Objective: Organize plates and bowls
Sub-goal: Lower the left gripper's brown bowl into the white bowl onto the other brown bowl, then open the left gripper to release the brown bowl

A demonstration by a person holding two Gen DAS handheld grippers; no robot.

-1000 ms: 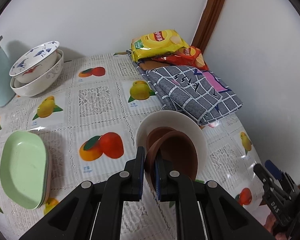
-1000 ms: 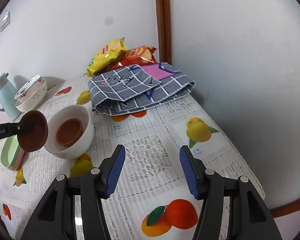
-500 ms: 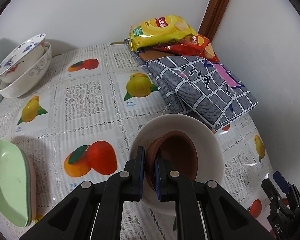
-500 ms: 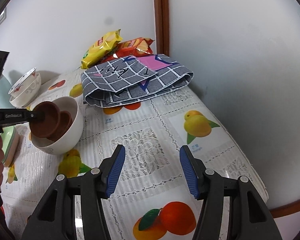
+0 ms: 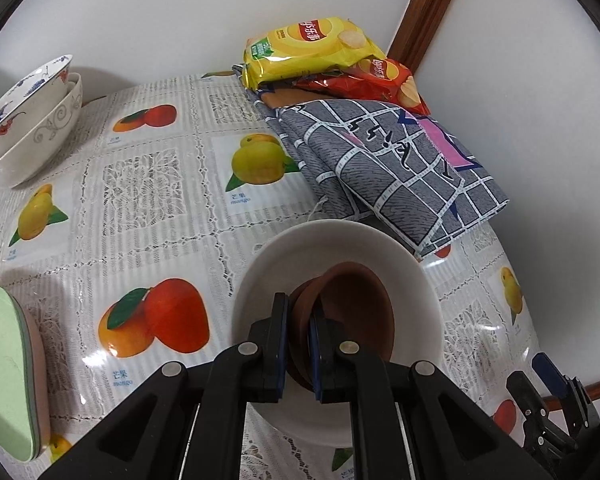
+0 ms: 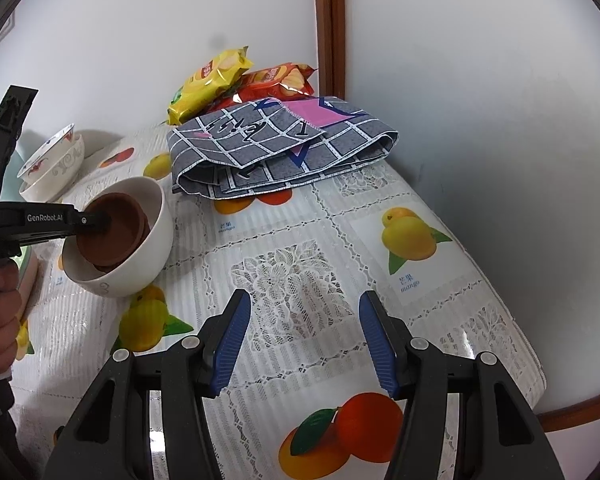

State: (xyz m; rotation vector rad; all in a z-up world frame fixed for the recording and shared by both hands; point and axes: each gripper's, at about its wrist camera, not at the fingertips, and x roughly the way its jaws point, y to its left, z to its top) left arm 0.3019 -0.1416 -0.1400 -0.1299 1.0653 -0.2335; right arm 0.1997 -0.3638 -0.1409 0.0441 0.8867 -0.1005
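My left gripper (image 5: 299, 320) is shut on the rim of a small brown bowl (image 5: 360, 304). That bowl rests tilted inside the white bowl (image 5: 332, 236), nested on a second brown bowl. The right wrist view shows the same grip: the left gripper (image 6: 98, 220) reaches in from the left, and the brown bowl (image 6: 112, 236) sits in the white bowl (image 6: 148, 268). My right gripper (image 6: 304, 340) hangs open over the fruit-print tablecloth with nothing between its fingers. It is to the right of the white bowl and apart from it.
Two patterned bowls (image 5: 28, 128) are stacked at the back left, and stacked green and pink oval plates (image 5: 4, 380) lie at the left edge. A folded grey checked cloth (image 6: 280, 148) and crisp bags (image 6: 212, 84) fill the back corner. A hand (image 6: 0, 320) holds the left gripper's handle.
My left gripper has come down and forward with the brown bowl, from above the white bowl's rim into it, onto the other brown bowl. The right gripper has stayed open and hardly moved.
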